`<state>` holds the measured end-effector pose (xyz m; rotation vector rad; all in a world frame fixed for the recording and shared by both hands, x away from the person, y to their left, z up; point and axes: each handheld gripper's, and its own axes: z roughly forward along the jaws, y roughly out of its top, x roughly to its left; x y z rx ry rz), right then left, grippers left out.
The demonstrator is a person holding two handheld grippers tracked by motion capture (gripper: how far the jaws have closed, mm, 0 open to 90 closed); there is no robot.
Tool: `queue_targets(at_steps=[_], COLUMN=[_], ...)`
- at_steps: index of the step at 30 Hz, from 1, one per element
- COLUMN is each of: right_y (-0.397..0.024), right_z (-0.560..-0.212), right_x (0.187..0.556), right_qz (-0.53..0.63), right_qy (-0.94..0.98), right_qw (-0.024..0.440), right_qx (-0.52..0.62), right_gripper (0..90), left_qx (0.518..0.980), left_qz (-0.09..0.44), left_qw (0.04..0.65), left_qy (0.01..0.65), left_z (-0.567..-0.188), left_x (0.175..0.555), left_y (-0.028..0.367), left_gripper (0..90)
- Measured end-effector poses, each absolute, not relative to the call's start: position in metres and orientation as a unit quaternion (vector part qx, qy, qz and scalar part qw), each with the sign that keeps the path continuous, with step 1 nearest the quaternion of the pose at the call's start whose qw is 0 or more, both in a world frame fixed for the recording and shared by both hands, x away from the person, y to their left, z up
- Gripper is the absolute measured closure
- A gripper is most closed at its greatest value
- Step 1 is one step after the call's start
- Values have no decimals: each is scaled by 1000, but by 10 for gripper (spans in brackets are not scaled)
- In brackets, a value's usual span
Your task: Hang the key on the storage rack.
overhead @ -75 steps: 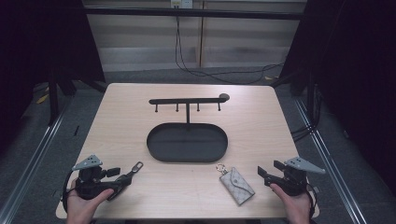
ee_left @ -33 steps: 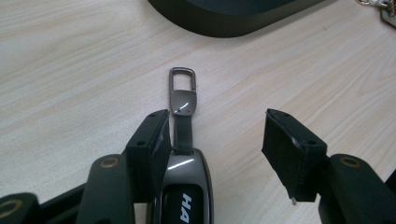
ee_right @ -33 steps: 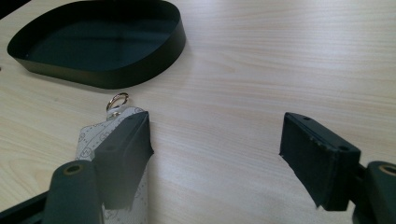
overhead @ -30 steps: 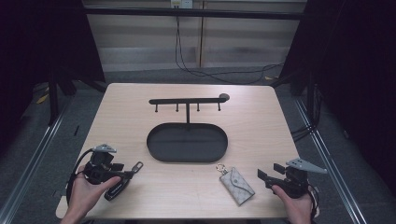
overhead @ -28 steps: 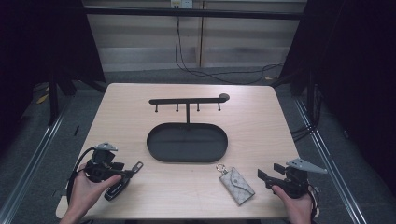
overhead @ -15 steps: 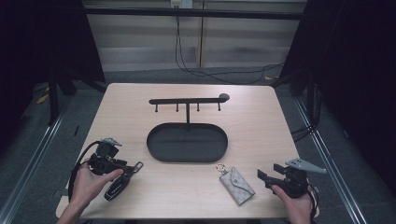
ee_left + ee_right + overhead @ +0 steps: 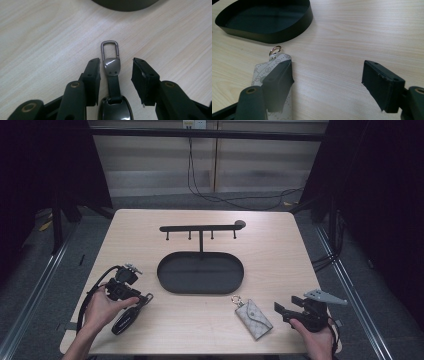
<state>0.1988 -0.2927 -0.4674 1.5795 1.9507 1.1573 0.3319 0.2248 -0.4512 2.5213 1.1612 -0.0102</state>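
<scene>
From above, the left gripper is hovering over the black key fob with a metal carabiner clip, near the table's front left corner, beside the black oval metal tray. Along the left gripper, its jaws have just been closing around the fob's strap, pads not yet touching. Along the right gripper, the jaws are standing spread, beside the grey patterned key pouch.

Light wood table: black oval tray mid; key fob between left fingers; patterned pouch beside right fingers.

Lab recording booth, black curtains, aluminium rails, cables
</scene>
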Motion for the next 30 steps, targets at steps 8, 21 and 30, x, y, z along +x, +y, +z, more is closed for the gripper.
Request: queue_targets(at_steps=[8,21,30], right_y=[-292,-290,-290], right_z=[-468,-468,-469], right_x=[200,200,201], right_qz=[409,406,405], right_qy=[695,701,702], right_qw=[183,184,183], right_qx=[561,557,557], right_gripper=[247,246,245], left_qx=[899,916,921], left_qz=[-12,8,15], left_qw=[158,110,84], left_qy=[409,385,379], left_z=[-459,-464,-465], left_x=[339,339,342], left_y=[222,202,195], left_gripper=[582,623,664])
